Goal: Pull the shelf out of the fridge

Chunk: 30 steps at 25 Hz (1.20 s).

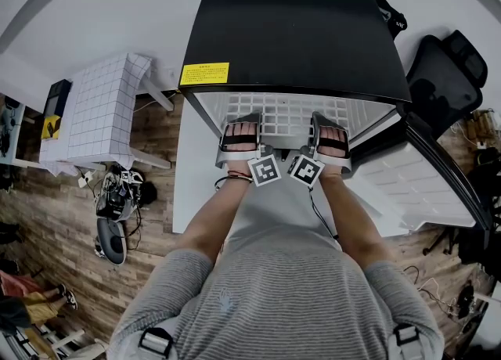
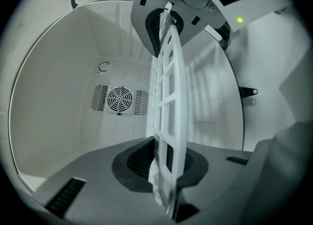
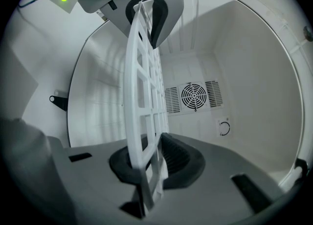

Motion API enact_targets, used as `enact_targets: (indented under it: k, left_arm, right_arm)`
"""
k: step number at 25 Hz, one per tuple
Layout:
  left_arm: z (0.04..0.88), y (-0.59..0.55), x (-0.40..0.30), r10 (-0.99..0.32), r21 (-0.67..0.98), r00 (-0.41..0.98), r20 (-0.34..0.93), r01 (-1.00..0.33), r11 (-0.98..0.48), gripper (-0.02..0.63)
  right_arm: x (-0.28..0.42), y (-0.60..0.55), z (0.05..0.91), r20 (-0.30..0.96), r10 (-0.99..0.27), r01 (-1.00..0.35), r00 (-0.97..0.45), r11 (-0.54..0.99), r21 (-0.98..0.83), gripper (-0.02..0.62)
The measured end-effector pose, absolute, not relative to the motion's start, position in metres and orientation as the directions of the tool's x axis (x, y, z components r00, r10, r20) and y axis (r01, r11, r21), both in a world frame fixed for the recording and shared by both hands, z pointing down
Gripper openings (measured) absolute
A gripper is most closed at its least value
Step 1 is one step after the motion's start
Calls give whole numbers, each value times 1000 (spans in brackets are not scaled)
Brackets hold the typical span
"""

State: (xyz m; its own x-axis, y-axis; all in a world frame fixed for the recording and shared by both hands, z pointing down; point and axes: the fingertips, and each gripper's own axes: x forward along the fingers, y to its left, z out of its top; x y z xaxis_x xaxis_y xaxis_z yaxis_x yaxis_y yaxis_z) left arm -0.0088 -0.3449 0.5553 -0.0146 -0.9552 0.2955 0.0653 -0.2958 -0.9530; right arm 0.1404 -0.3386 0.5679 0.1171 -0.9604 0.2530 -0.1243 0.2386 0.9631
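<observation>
Forearms (image 1: pixel 210 221) at lower centre carry left gripper (image 1: pixel 241 128) and right gripper (image 1: pixel 329 126), each clamped on the white shelf (image 1: pixel 286 114) at its front edge. Shelf sits mid-frame, mostly inside the fridge (image 1: pixel 297 30); the paired grips presumably keep it level.

A checked table (image 1: pixel 102 112) stands left, a black chair (image 1: pixel 448 77) right.

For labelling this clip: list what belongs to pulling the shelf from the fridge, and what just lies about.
Job: fridge, white grid shelf, left tongs and right tongs, both shut on the shelf.
Lying about: white gridded table, black office chair, cable tangle.
</observation>
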Motion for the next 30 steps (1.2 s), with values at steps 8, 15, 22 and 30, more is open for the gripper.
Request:
enact_targets:
  k: [8, 15, 22, 30]
  left_arm:
    - [556, -339, -8, -954, -953, -5, 300, 53, -300, 54]
    - [555, -332, -9, -956, -954, -5, 295, 51, -295, 54]
    - [556, -326, -8, -953, -952, -3, 302, 45, -301, 54]
    - [555, -320, -9, -955, -953, -2, 298, 49, -297, 54]
  right_arm:
    - [142, -333, 567, 247, -961, -114, 125, 233, 966, 44]
    - [142, -326, 567, 243, -962, -112, 122, 230, 967, 46]
    - [142, -320, 567, 243, -962, -115, 121, 230, 966, 45]
    - [141, -314, 565, 239, -963, -117, 123, 225, 967, 46]
